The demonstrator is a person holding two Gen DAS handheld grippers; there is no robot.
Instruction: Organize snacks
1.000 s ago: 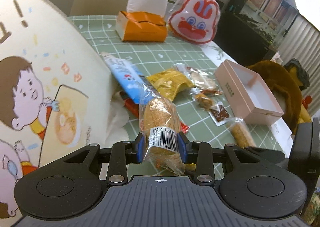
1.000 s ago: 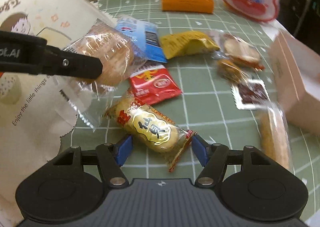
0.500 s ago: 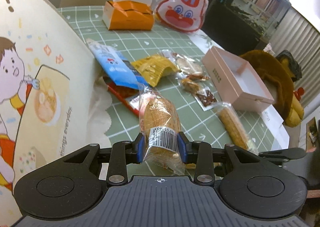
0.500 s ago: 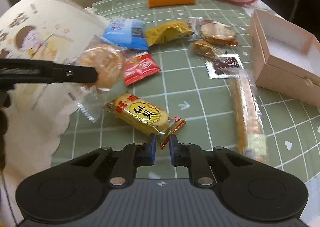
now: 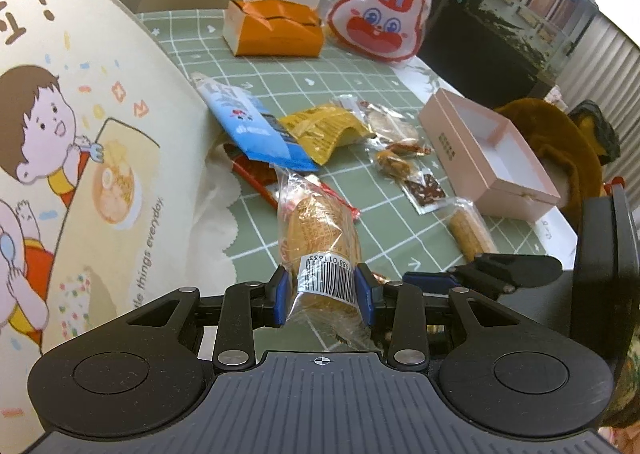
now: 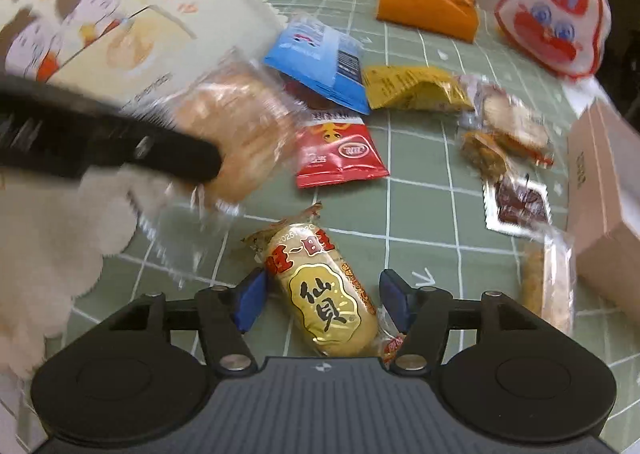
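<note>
Above table: left gripper (image 5: 323, 294) jaws clamped on rice cracker pack (image 5: 320, 242); right gripper (image 6: 322, 300) jaws just reopened, astride senbei pack (image 6: 326, 294).

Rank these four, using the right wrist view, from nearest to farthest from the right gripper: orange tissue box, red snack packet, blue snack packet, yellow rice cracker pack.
1. Yellow rice cracker pack, lying between the right gripper's open jaws.
2. Red snack packet, just beyond, centre.
3. Blue snack packet, farther back, partly overlapping the red one.
4. Orange tissue box, far end, right of centre.

Bright daylight, fisheye-bent edges, right wrist view motion-blurred, left sharp
</note>
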